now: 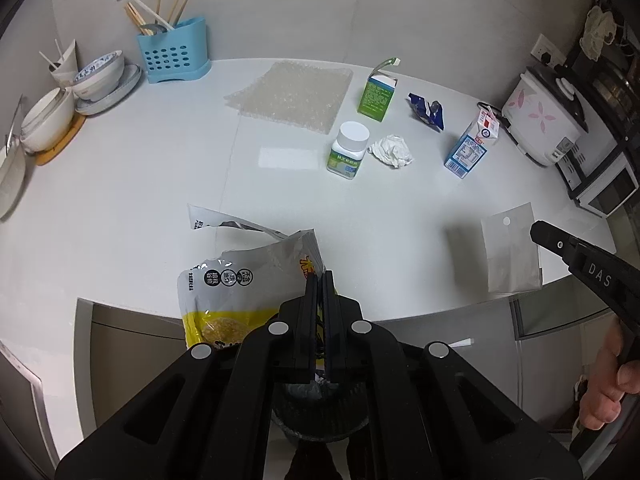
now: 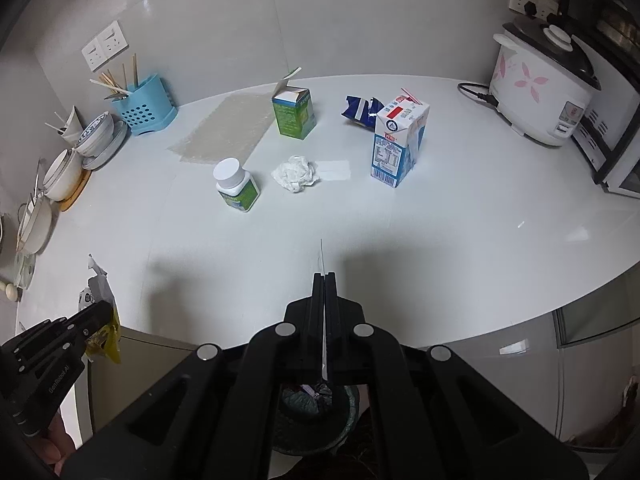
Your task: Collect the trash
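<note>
Left gripper (image 1: 320, 276) is clamped on a torn yellow snack bag (image 1: 240, 292), with a dark bin (image 1: 320, 412) right under it. Right gripper (image 2: 325, 278) is pinching a thin white packet (image 2: 321, 258) edge-on. Further out past both on the counter (image 2: 440, 248): pill bottle (image 2: 235, 188), crumpled tissue (image 2: 296, 173), milk carton (image 2: 398, 140), green box (image 2: 294, 114), blue wrapper (image 2: 360, 109).

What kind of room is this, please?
Most likely a home kitchen: a white counter carries a rice cooker, stacked bowls and a blue holder with chopsticks, with wall sockets behind.
</note>
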`<state>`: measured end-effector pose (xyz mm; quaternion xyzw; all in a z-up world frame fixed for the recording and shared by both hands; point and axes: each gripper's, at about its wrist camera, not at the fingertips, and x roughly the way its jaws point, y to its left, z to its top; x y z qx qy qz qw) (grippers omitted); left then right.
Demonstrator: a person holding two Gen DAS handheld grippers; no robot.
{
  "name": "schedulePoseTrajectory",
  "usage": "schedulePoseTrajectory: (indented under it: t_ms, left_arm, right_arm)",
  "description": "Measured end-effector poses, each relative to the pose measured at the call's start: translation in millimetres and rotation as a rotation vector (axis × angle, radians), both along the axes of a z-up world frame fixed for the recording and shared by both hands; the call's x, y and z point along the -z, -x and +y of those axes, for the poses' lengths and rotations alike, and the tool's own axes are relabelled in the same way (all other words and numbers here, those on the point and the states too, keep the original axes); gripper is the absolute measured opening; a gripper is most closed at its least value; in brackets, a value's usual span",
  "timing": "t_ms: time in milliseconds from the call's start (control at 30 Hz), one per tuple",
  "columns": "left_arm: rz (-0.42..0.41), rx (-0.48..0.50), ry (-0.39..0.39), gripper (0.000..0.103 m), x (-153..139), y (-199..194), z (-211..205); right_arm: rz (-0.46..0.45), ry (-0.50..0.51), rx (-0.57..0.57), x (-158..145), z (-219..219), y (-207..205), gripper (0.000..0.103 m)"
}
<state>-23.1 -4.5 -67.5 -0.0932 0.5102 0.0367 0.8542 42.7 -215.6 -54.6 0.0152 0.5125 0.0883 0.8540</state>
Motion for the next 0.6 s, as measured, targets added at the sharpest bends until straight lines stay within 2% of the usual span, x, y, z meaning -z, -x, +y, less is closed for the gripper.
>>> schedulePoseTrajectory:
  t_ms: [600]
  left_arm:
    - [0.024, 0.036, 0.011, 0.001, 21.1, 61.6, -10.2]
  right_arm:
    - [0.004, 0.002, -0.031, 13.1, 0.2, 59.8, 0.000]
